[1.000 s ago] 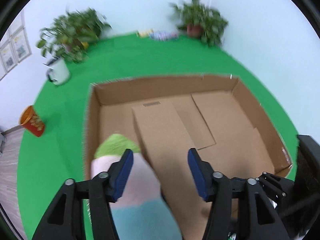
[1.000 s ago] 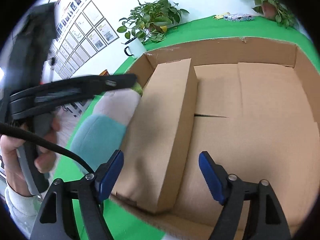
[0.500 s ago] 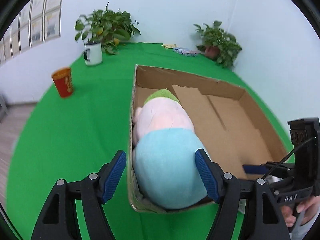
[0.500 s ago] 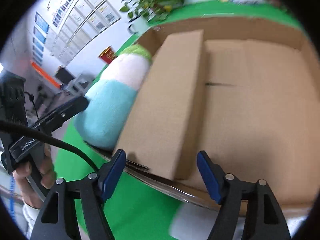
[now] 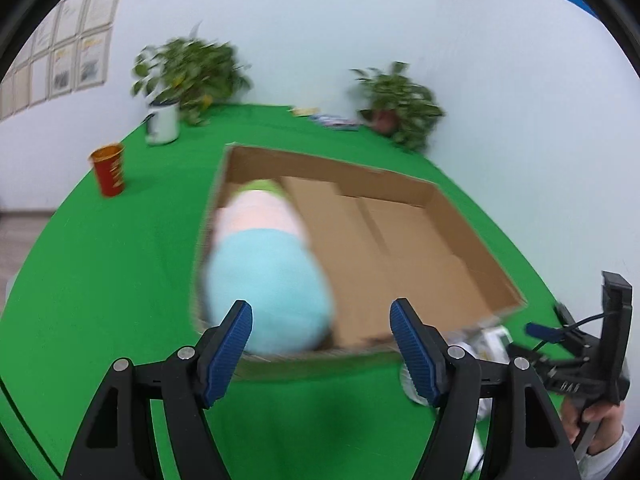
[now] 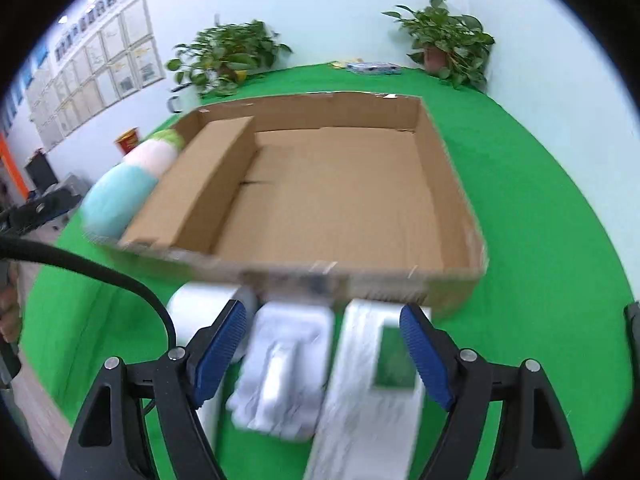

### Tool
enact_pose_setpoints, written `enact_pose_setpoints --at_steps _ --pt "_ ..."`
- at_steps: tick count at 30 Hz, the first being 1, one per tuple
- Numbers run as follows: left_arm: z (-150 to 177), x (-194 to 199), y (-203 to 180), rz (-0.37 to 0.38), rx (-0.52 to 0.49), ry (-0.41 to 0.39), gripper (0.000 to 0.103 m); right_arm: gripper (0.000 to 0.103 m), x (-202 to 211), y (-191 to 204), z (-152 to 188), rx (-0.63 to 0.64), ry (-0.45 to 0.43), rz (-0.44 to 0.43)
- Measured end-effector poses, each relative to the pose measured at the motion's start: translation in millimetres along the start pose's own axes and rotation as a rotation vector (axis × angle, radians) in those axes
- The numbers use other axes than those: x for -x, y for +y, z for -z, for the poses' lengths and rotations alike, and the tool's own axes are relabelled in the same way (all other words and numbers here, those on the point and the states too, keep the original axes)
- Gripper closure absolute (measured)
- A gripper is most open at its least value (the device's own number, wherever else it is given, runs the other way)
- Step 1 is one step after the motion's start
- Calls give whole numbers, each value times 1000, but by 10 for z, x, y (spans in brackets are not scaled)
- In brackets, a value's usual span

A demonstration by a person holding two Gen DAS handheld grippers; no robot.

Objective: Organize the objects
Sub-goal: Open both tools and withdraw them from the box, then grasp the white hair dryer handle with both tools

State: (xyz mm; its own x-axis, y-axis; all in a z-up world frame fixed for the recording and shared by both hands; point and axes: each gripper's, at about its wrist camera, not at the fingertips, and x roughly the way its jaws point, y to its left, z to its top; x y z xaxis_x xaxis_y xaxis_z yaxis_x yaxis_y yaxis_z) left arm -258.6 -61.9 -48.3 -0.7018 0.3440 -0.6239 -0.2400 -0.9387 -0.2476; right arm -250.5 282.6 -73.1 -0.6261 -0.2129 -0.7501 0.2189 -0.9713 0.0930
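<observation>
Left wrist view first: we hold the left gripper (image 5: 322, 340) above the green cloth (image 5: 100, 288) at the near edge of the cardboard box (image 5: 460, 216), its blue pads (image 5: 232, 346) spread and parting further, with nothing pressed between them. The plush toy (image 5: 266, 276) (light blue at our end, then pink, then a green tip, all blurred) lies along the left wall of the box, its blue end bulging over the near rim just beyond our left pad. A folded cardboard divider (image 5: 320, 216) runs beside it, and the rest of the box floor is bare. At the far right we see a hand (image 5: 596, 420) carrying the right gripper (image 5: 540, 330) near the box's right corner. Farther off stand a red cup (image 5: 108, 170), a white mug (image 5: 162, 122) with a plant, and a second potted plant (image 5: 400, 104). From the right wrist view, our right gripper (image 6: 323, 346) is also widening, and holds nothing; below and between its fingers, three white plastic-wrapped packs (image 6: 288, 368) lie side by side on the cloth, touching or just beside the box's near wall, the rightmost showing a green patch (image 6: 394, 358).
</observation>
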Motion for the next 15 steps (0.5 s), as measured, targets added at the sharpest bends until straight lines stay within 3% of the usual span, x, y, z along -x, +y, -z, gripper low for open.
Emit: enact_pose_setpoints --at_steps 4,7,9,12,15 --pt "238 -60 -492 139 -19 67 28 22 156 404 351 62 0 -103" --pt "433 -218 -648 247 1 131 28 23 194 615 594 114 17 -125" --pt "588 -409 -658 324 67 215 30 24 163 705 719 146 32 -115" --pt "728 -539 -642 395 125 265 30 29 87 779 815 162 53 -111" --pt "860 -574 -694 410 127 287 31 41 -17 816 839 157 75 -95"
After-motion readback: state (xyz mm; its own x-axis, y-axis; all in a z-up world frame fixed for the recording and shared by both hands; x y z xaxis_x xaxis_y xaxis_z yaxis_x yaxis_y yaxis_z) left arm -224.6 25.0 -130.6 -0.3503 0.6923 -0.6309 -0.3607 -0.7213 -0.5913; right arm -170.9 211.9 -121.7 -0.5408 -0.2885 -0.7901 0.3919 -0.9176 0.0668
